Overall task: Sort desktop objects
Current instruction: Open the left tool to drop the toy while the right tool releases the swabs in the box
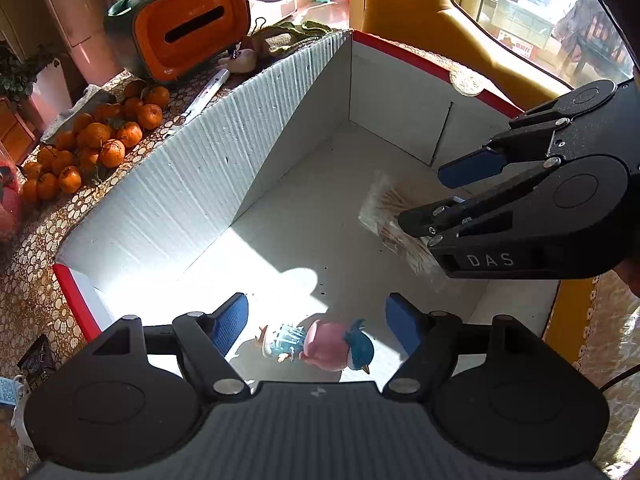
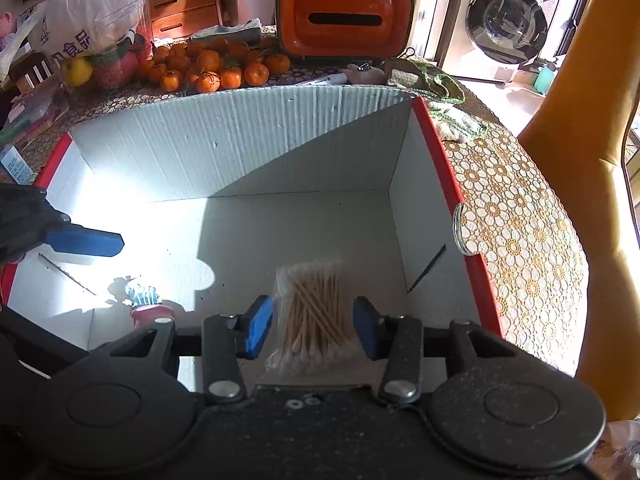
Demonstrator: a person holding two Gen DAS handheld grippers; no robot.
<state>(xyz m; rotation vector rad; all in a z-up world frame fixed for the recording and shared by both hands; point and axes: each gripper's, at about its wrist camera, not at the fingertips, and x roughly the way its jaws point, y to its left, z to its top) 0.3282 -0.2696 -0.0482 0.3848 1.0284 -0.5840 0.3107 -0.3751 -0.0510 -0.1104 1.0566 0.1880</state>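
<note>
White box [image 2: 240, 148] sat beneath both tools. Right hand-held gripper [image 2: 313, 326] gaped around cotton swabs [image 2: 316, 312]; left hand-held gripper [image 1: 316, 320] gaped above figurine [image 1: 320, 344], partly hidden.

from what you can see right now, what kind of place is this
Most likely a home, a dining or living area. A washing machine stands past the table, mandarins are piled on the patterned tablecloth, and an orange tissue box sits beside them.
</note>
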